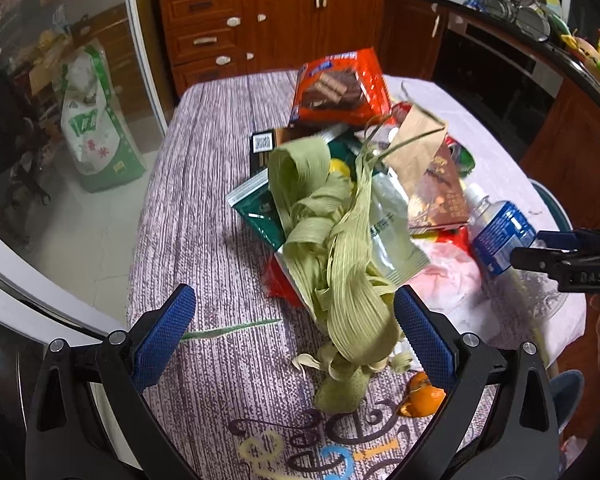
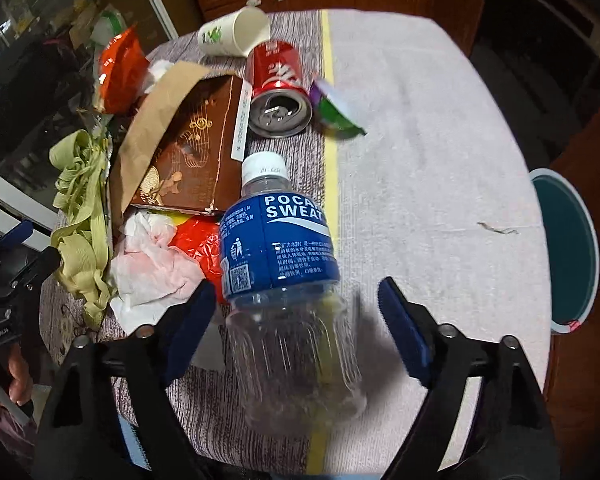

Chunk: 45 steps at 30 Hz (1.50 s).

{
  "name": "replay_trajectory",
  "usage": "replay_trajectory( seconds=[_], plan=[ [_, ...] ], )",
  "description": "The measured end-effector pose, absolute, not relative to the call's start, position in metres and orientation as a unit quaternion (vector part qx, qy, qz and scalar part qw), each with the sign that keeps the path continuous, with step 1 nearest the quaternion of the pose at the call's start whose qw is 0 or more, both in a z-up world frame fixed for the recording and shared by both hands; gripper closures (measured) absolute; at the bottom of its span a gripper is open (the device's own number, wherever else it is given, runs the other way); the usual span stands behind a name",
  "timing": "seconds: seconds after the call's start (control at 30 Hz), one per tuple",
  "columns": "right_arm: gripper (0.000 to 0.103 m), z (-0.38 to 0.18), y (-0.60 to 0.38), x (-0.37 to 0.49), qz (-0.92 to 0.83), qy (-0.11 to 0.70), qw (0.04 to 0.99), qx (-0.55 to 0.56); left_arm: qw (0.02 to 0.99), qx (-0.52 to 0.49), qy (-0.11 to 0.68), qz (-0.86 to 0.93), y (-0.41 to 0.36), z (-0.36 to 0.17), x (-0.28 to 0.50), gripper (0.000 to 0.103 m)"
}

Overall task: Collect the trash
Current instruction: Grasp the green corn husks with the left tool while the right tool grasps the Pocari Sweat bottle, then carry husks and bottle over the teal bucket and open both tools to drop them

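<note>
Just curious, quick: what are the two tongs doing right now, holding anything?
Left tongs: open around the corn husks, not gripping.
Right tongs: open around the plastic bottle, not gripping.

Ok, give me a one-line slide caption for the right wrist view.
Open right gripper straddling a clear plastic bottle lying on the table, beside a red can and mixed trash.

A home kitchen: reddish wooden cabinets (image 1: 276, 28), a dish rack (image 1: 516, 8) on the counter, and a cloth-covered surface (image 1: 204, 184).
</note>
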State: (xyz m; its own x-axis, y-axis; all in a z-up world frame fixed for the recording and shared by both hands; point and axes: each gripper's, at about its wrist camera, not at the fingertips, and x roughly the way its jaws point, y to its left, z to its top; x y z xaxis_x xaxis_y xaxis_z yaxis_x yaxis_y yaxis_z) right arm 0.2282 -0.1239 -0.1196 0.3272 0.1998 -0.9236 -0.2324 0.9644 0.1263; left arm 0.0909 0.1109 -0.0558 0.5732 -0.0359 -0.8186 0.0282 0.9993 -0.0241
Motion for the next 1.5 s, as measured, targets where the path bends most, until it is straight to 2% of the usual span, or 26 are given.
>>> replay_trajectory(
  seconds=[0.13, 0.47, 0.5, 0.53, 0.57, 0.63, 0.77, 0.83, 1.0, 1.13, 1.5],
  plan=[
    [0.038, -0.133, -0.119, 0.231, 0.148, 0.583, 0.799, -0.011, 0.887, -0.006, 0.462, -0.028, 0.108, -0.058, 0.089, 0.004],
    [0.039, -0.138, -0.118, 0.221, 0.159, 0.574, 0.803, -0.014, 0.876, 0.006, 0.478, -0.068, 0.079, -0.062, 0.088, 0.004],
    [0.039, -0.134, -0.123, 0.217, 0.159, 0.574, 0.803, -0.013, 0.875, 0.013, 0.478, -0.068, 0.076, -0.063, 0.088, 0.007],
    [0.039, -0.134, -0.123, 0.216, 0.158, 0.574, 0.803, -0.015, 0.876, 0.023, 0.478, -0.065, 0.072, -0.066, 0.089, 0.018],
    [0.038, -0.133, -0.124, 0.215, 0.156, 0.574, 0.804, -0.015, 0.873, 0.025, 0.483, -0.062, 0.071, -0.069, 0.09, 0.023],
    [0.038, -0.134, -0.123, 0.214, 0.154, 0.574, 0.804, -0.012, 0.868, 0.013, 0.493, -0.063, 0.073, -0.074, 0.093, 0.046],
    [0.037, -0.139, -0.125, 0.221, 0.154, 0.581, 0.799, 0.005, 0.867, 0.009, 0.493, -0.071, 0.074, -0.077, 0.092, 0.05],
    [0.038, -0.145, -0.125, 0.221, 0.156, 0.587, 0.794, 0.01, 0.867, 0.007, 0.492, -0.075, 0.072, -0.075, 0.09, 0.064],
    [0.04, -0.138, -0.13, 0.213, 0.163, 0.568, 0.807, 0.014, 0.873, 0.008, 0.481, -0.082, 0.069, -0.058, 0.081, 0.073],
    [0.04, -0.131, -0.143, 0.206, 0.164, 0.557, 0.814, 0.027, 0.878, 0.009, 0.47, -0.091, 0.066, -0.043, 0.072, 0.076],
    [0.04, -0.095, -0.197, 0.188, 0.147, 0.521, 0.838, 0.072, 0.886, 0.037, 0.431, -0.165, 0.009, 0.008, 0.067, 0.076]
  ],
)
